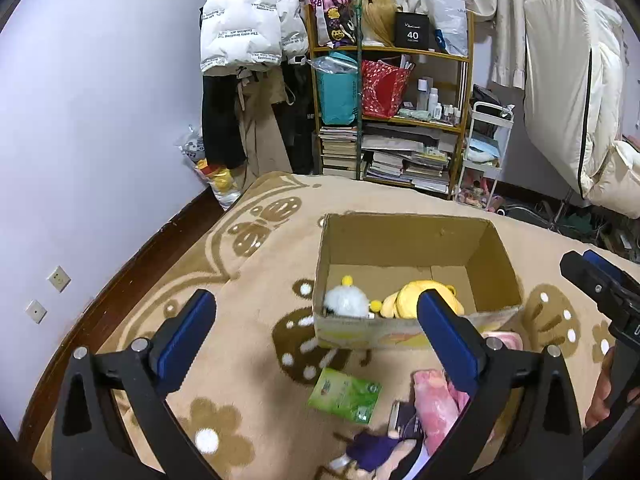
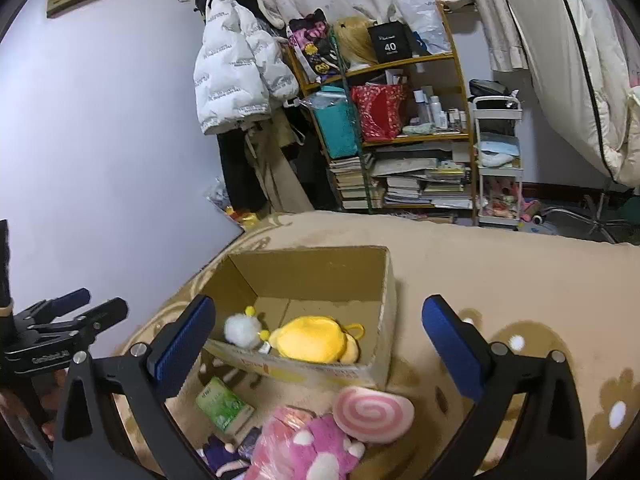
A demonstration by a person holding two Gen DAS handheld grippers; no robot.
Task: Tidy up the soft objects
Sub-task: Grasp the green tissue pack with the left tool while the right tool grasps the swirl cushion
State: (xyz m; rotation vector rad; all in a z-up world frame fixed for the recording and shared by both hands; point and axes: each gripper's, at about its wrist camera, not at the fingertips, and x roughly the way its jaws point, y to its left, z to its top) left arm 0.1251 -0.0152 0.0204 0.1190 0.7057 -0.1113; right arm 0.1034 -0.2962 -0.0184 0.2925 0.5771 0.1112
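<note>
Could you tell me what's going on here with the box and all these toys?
A person with a gripper in each hand is sorting soft toys into a cardboard box on a blanket. A yellow plush and a white plush are already inside. Both the left gripper and right gripper are open and empty. A pink plush, swirl cushion and green packet lie outside.

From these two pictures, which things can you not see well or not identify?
- Purple doll: left wrist view, cut by the bottom edge, blurred.
- Pink plush: right wrist view, cut by the bottom edge; its shape is unclear.
- Green packet: print too small to read.
- Yellow plush in the cardboard box: left claw finger and the box wall hide its lower part.
- White fluffy toy: partly behind the box wall.
</note>
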